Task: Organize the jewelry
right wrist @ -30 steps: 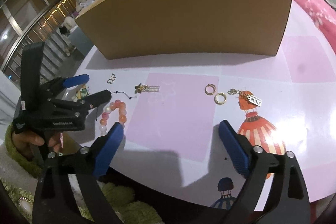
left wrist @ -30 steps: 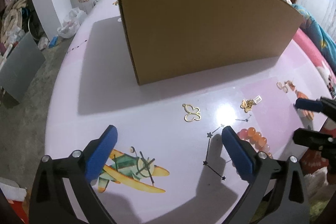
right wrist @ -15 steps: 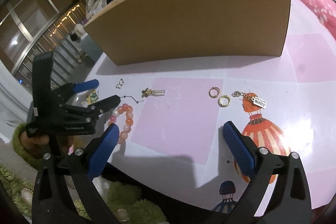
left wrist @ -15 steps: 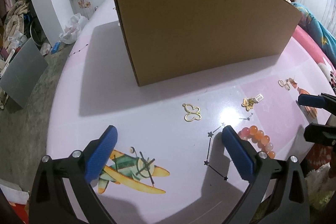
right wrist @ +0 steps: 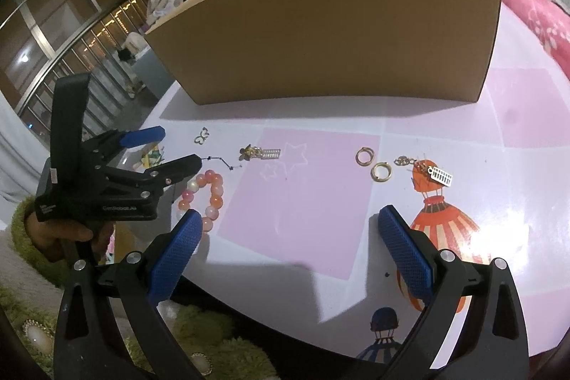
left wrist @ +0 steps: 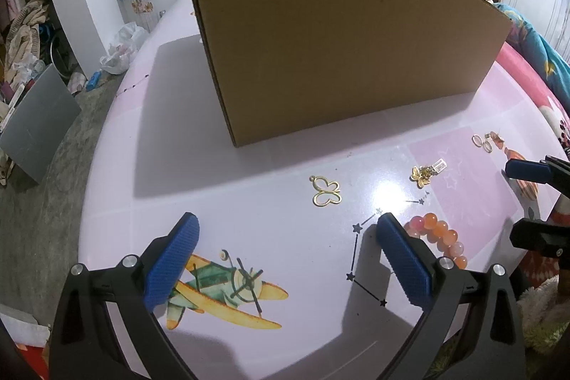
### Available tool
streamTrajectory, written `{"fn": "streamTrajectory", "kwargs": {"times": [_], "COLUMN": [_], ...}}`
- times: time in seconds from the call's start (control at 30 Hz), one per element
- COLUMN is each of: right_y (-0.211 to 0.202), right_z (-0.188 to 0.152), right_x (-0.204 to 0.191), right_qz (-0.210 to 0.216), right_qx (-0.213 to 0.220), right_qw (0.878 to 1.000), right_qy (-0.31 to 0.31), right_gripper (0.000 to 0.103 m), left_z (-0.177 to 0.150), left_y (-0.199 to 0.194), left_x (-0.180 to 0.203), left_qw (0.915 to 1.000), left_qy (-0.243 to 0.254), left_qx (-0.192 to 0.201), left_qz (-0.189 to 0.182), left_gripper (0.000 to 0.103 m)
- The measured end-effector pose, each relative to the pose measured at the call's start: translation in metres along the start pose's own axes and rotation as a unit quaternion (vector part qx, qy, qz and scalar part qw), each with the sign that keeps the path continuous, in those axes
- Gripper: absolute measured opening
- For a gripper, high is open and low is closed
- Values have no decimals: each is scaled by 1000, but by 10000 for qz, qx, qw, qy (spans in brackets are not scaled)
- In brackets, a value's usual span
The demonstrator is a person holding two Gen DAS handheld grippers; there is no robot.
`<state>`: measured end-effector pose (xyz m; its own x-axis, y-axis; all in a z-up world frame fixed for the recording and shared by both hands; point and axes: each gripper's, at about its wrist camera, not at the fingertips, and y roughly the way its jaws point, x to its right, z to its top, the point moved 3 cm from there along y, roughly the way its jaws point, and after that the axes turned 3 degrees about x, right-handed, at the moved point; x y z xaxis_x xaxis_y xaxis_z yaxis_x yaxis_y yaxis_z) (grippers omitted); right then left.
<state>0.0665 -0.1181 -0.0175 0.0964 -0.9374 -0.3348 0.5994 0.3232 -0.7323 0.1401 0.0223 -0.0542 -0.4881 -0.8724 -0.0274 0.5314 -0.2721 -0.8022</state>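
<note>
gaping wide, both grippers' fingers (left wrist: 171, 259) hold nothing.

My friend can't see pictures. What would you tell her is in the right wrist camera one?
Jewelry lies on a pink table in front of a big cardboard box: a bead bracelet, two gold hoops and small charms. The open right gripper is at the bottom, with the open left gripper at the left.
</note>
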Motion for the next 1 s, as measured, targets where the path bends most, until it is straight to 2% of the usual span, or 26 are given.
{"fn": "streamTrajectory", "kwargs": {"times": [0.2,0.27,0.4,0.53,0.7,0.77,0.9,0.97,1.0], "right_y": [-14,-25,-39,-42,-49,-48,-46,-46,-45], "right_z": [0,2,8,10,8,6,3,2,2], "right_x": [8,11,20,26,28,28,30,30,30], "right_qz": [184,252,299,171,-40,-136,-153,-128,-122], "right_qx": [181,439,662,701,756,720,644,620,610], "right_qw": [9996,9986,9966,9962,9963,9965,9969,9971,9972], "right_qy": [149,181,393,490,414,394,435,425,412], "right_gripper": [95,95,95,92,85,82,80,79,79], "left_z": [7,11,21,29,33,34,31,29,28], "left_y": [-4,-13,-38,-46,-38,-31,-17,-9,-5], "left_x": [2,3,11,31,54,63,80,82,82], "left_qw": [9998,10000,9982,9965,9945,9939,9894,9874,9866], "left_qy": [54,-10,-191,58,356,595,1246,1387,1430], "left_qx": [-156,23,444,609,498,399,162,5,-102], "left_qz": [71,28,-352,-566,-854,-834,-731,-759,-784], "left_gripper": [98,98,98,97,84,73,58,44,41]}}
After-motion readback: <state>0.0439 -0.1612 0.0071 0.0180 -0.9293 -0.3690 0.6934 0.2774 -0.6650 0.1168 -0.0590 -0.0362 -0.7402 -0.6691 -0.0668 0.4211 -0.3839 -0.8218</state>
